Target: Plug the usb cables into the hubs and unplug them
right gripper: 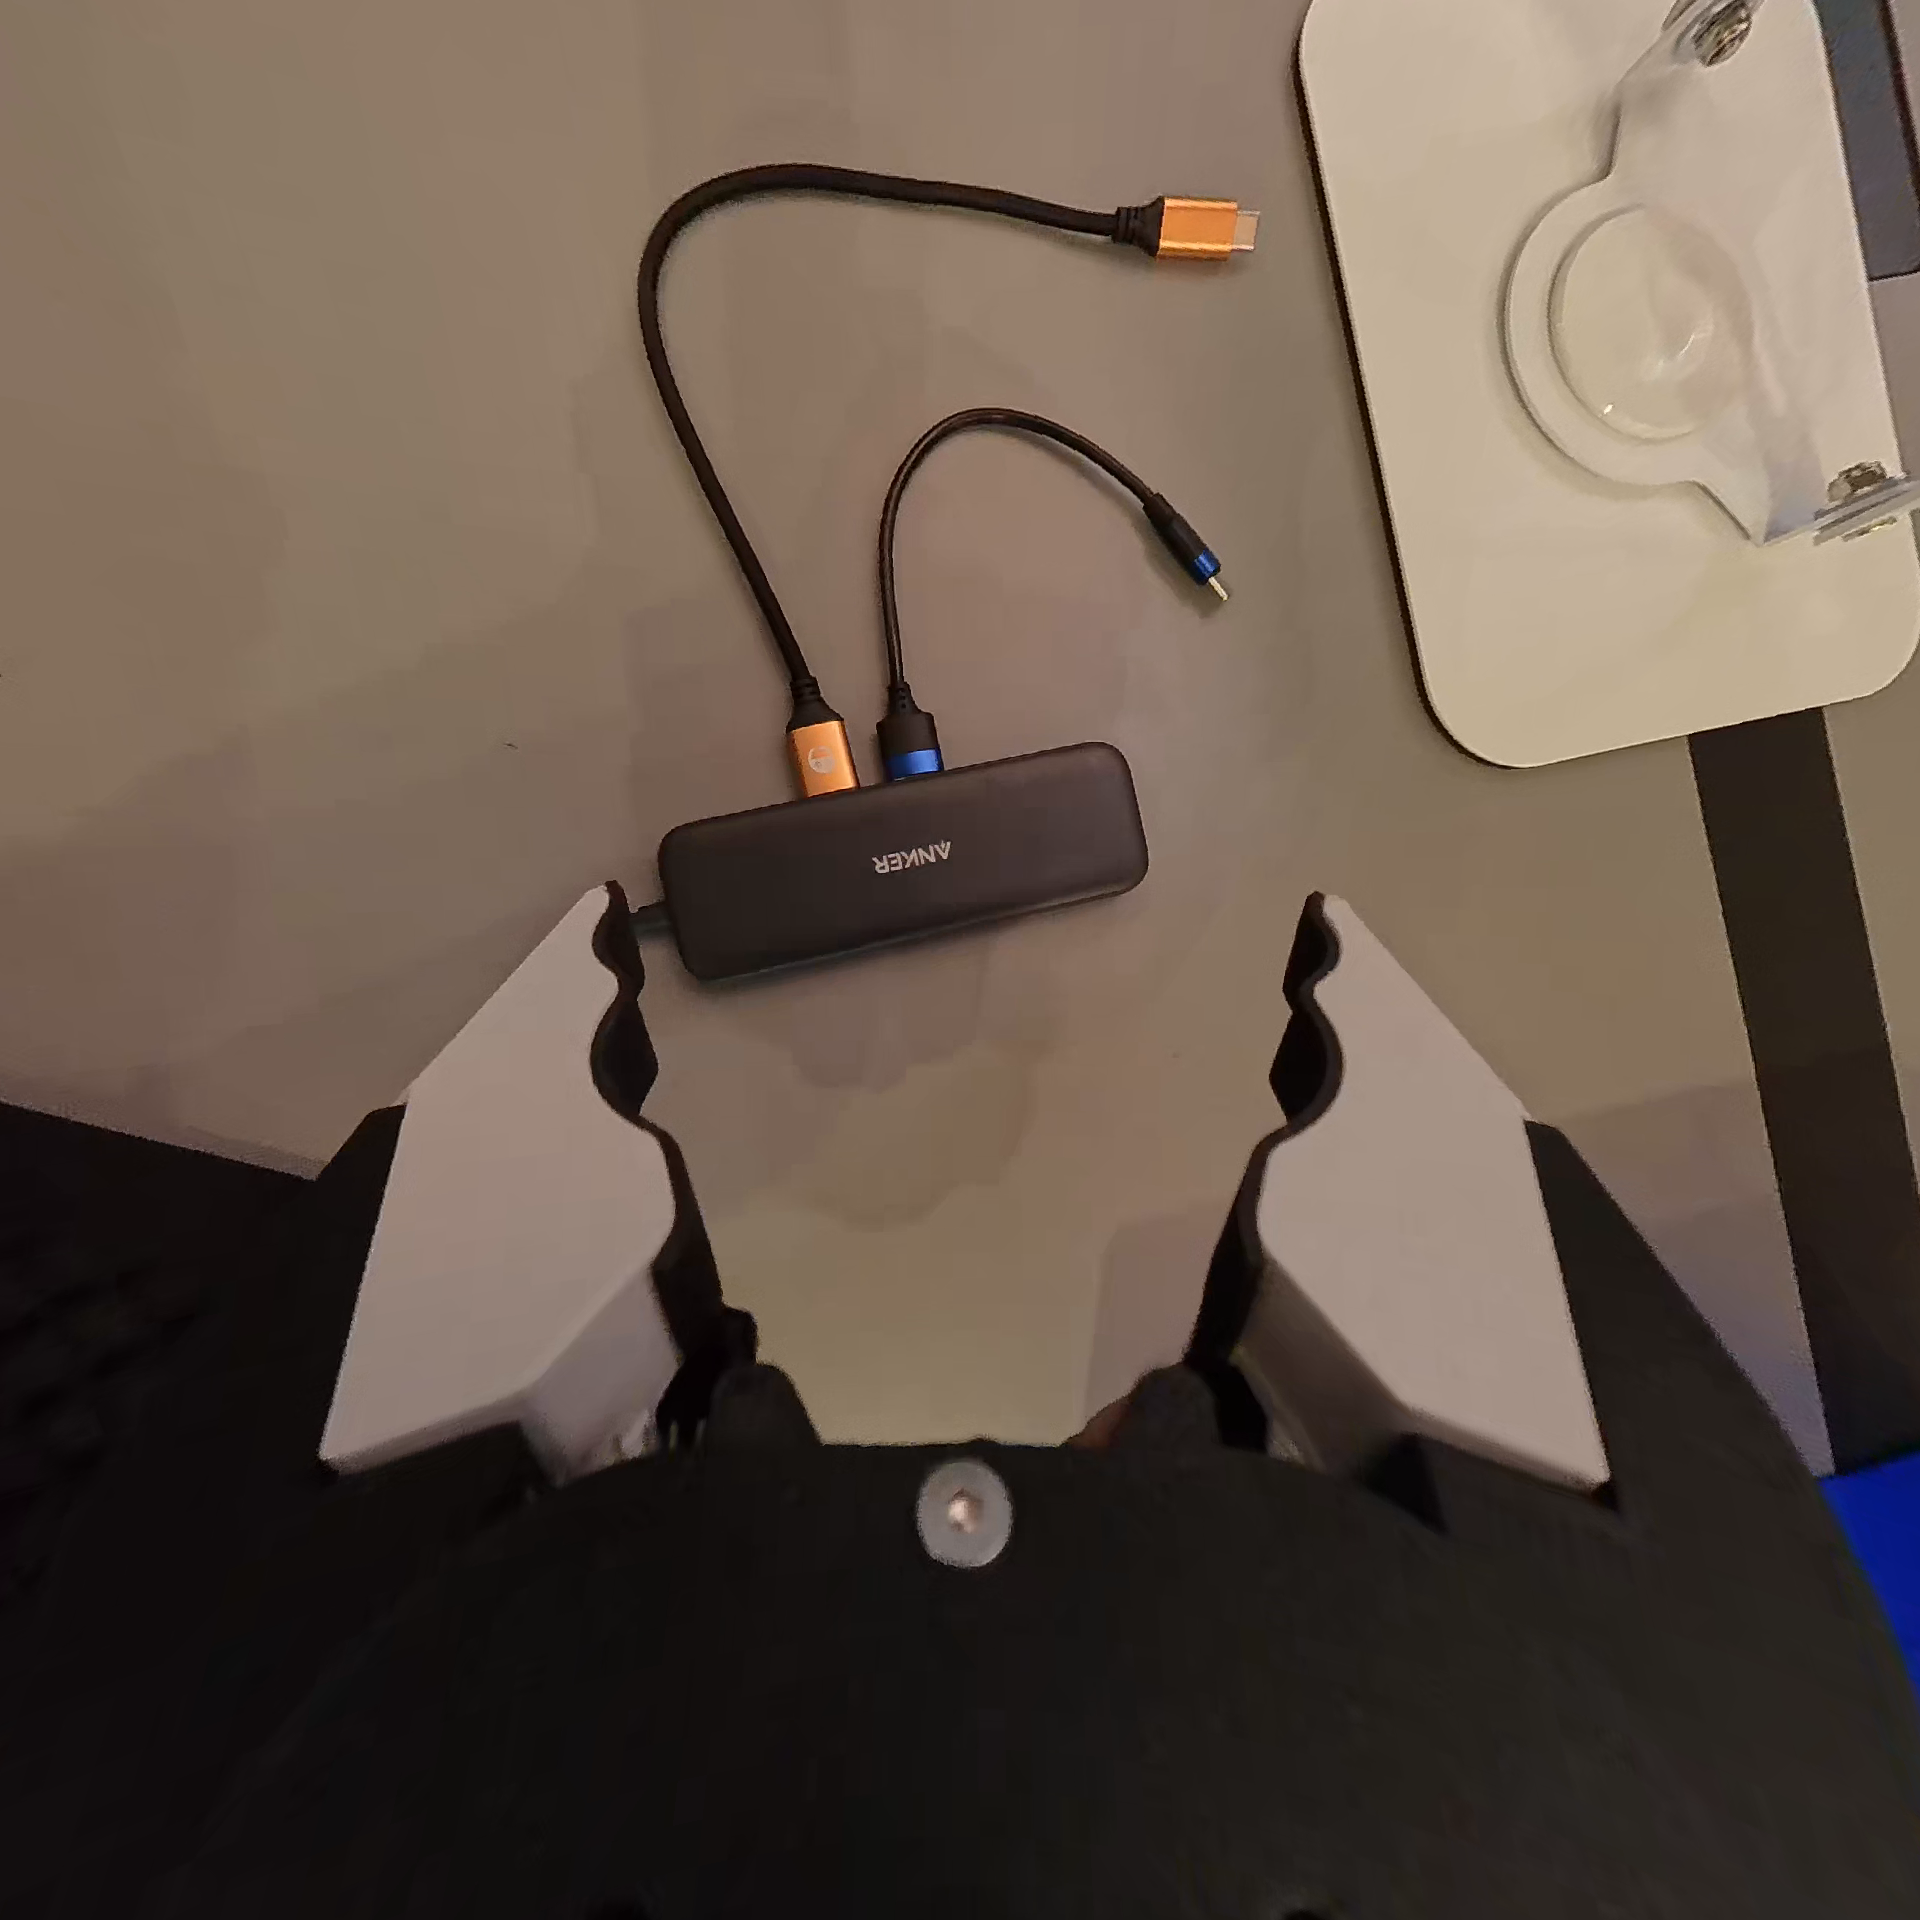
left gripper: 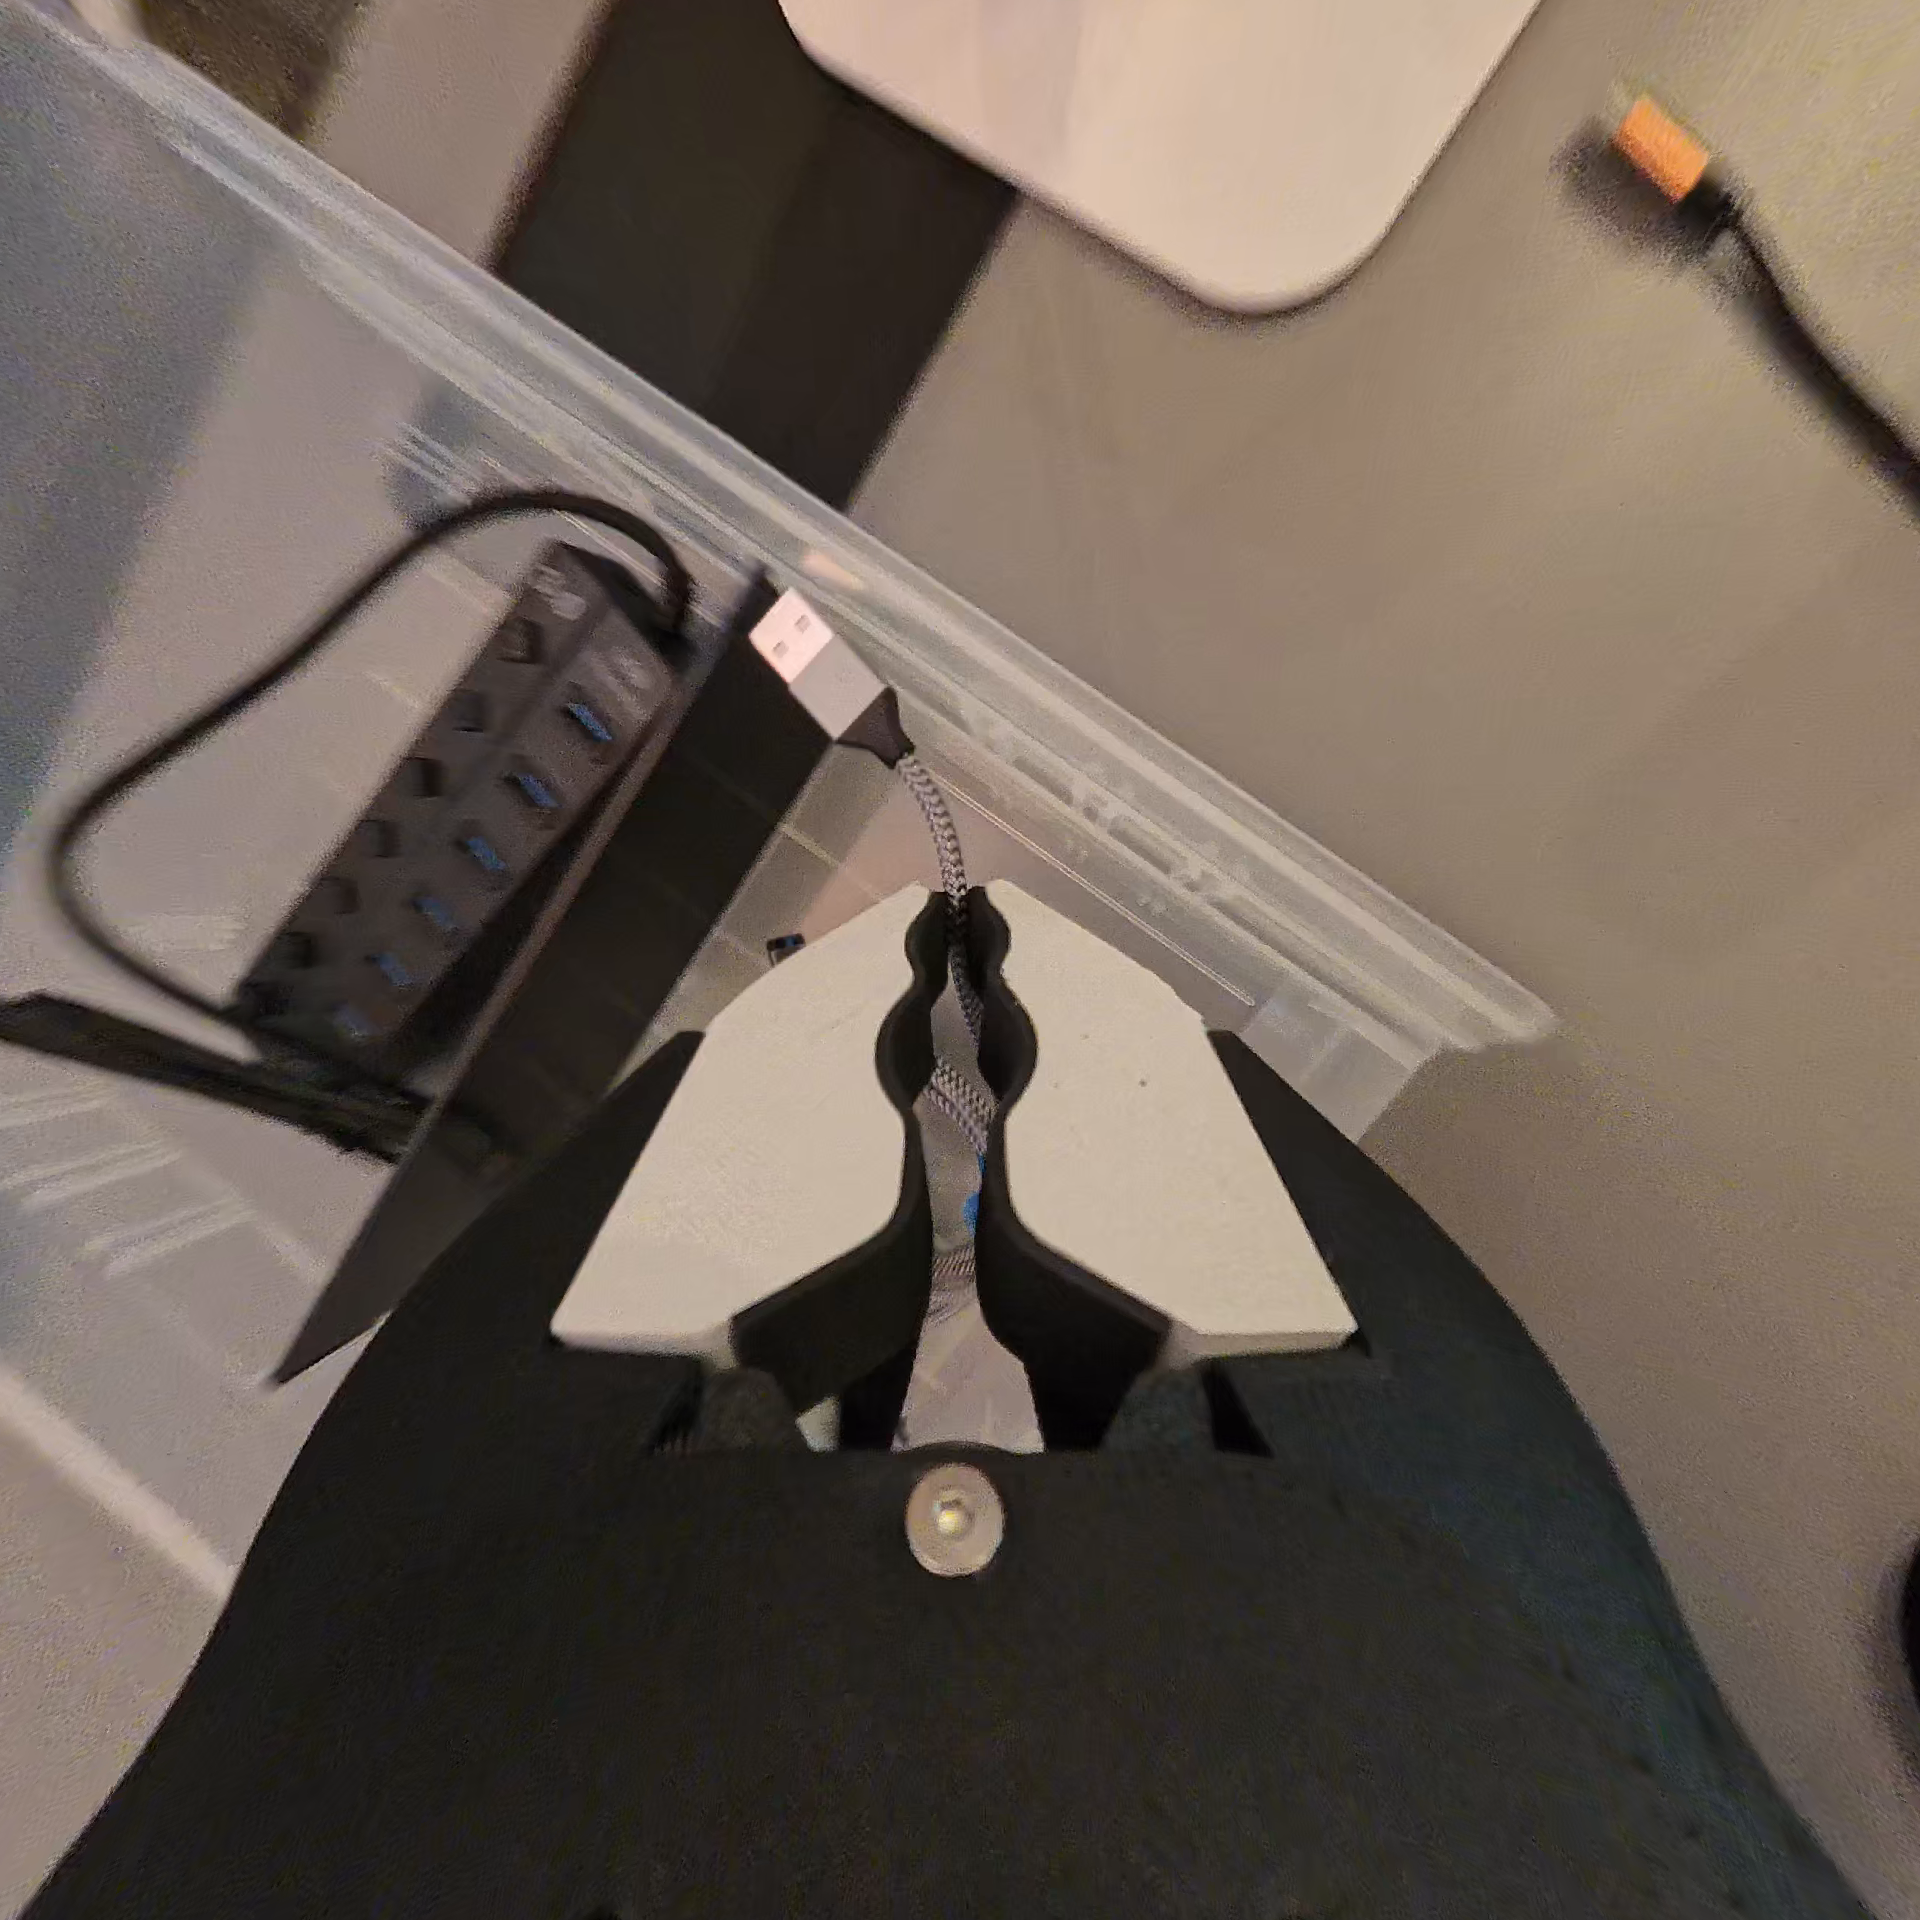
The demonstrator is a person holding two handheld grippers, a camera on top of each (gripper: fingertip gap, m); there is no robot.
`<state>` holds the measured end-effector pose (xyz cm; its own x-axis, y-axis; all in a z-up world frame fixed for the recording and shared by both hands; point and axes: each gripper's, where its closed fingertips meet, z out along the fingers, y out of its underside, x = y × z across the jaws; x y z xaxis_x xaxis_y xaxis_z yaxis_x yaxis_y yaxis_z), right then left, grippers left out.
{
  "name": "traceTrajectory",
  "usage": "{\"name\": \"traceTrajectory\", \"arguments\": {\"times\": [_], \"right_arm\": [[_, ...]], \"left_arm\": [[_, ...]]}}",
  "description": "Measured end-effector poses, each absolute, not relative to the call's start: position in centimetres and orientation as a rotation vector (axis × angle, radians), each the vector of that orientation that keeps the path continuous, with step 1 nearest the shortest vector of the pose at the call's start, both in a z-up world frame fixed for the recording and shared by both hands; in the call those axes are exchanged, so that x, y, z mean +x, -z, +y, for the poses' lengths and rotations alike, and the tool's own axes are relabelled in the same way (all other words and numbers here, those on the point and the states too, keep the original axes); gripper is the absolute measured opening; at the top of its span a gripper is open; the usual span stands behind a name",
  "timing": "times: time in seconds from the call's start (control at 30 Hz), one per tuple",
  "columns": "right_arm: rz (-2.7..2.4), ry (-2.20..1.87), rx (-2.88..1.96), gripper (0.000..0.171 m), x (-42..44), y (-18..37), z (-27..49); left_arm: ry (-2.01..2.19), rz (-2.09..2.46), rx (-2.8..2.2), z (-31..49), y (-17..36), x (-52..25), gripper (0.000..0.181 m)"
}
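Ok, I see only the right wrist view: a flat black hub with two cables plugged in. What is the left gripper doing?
Observer: The left gripper is shut on a braided cable, holding it below its silver USB plug.
Operator: Is that plug in a hub?
Observer: No, it is free, near the rim of a clear plastic bin.
Operator: Is there another hub?
Observer: Yes, a long black hub with blue ports lies beside the plug; the blur hides whether it sits inside the bin.
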<state>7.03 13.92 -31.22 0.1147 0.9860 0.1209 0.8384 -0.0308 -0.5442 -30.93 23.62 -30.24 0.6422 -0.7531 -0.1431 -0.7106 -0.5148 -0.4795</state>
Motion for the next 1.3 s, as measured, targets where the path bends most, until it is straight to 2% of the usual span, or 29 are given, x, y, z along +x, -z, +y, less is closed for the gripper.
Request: {"name": "traceTrajectory", "arguments": {"times": [0.2, 0.33, 0.7, 0.9, 1.1, 1.3], "right_arm": [[-1.734, -0.435, -1.872, 0.121, 7.0, 30.2, 13.8], [-1.718, -0.444, -1.861, 0.121, 7.1, 30.0, 13.7], [-1.689, -0.469, -1.817, 0.121, 7.3, 29.0, 13.0], [-1.662, -0.495, -1.778, 0.121, 7.7, 28.0, 12.5], [-1.642, -0.515, -1.736, 0.121, 8.2, 27.1, 11.6], [-1.640, -0.521, -1.695, 0.121, 8.5, 26.3, 9.9]], "left_arm": [[0.149, 0.956, -2.145, 23.8, 19.2, -33.3, 0.003], [0.158, 0.873, -2.043, 23.9, 13.9, -34.6, 0.002], [0.117, 0.797, -1.847, 23.8, 6.3, -33.5, 0.003], [0.158, 0.865, -1.741, 19.8, 1.7, -30.5, 0.002], [0.123, 1.061, -1.701, 13.3, 2.6, -24.7, 0.002], [0.047, 1.220, -1.719, 9.0, 9.6, -17.9, 0.003]]}}
